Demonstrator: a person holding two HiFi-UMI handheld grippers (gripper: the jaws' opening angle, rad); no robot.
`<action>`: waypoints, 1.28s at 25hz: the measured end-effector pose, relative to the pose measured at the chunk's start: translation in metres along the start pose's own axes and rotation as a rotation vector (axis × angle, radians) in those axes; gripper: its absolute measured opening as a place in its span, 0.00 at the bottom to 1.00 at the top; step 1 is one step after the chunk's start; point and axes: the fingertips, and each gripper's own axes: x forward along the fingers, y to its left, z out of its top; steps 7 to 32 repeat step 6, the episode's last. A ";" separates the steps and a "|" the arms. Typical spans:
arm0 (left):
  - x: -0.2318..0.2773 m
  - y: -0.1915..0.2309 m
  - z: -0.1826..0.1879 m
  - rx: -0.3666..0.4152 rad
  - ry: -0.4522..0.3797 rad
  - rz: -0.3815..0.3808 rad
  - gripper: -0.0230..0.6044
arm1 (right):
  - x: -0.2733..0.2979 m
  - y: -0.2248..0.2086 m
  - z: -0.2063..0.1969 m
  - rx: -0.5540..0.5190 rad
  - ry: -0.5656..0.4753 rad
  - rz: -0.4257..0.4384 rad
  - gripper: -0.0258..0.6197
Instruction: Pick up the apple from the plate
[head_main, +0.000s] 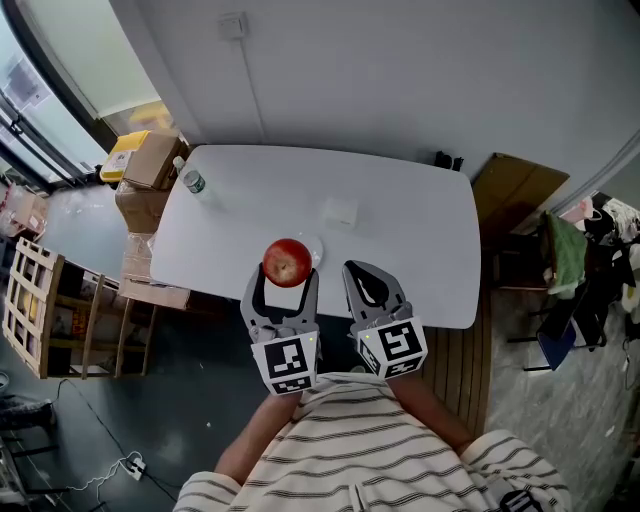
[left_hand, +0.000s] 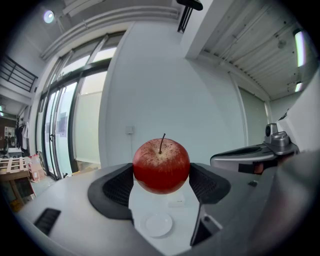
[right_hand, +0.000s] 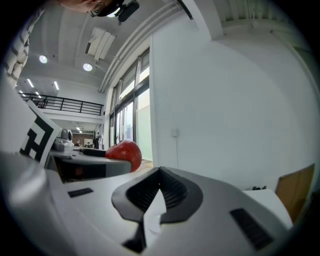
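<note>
Gripping apple, clear of plate

Left gripper (head_main: 288, 276) has both jaws clamped on the round red apple (head_main: 288, 261), one pad on each side, stem up. Left gripper view confirms it: the apple (left_hand: 161, 166) fills the gap between the dark ribbed pads (left_hand: 119, 187). The small round white plate (left_hand: 158, 224) shows lower in the frame, apart from the fruit and bare. In the head view the apple sits centre frame over the near part of the white rounded table (head_main: 420, 260), with the plate rim (head_main: 316, 250) peeking out at its right.

Right gripper (head_main: 364, 286) is just right of the left one, jaws pressed together on nothing. A clear plastic bottle (head_main: 193, 181) stands at the table's upper-left corner.
</note>
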 end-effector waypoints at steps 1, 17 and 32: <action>0.000 0.001 0.000 0.000 -0.001 0.003 0.61 | 0.000 0.000 0.000 -0.001 0.000 0.000 0.06; 0.001 0.002 -0.001 -0.005 -0.002 0.010 0.61 | -0.001 -0.002 -0.001 -0.002 -0.004 0.000 0.06; 0.001 0.002 -0.001 -0.005 -0.002 0.010 0.61 | -0.001 -0.002 -0.001 -0.002 -0.004 0.000 0.06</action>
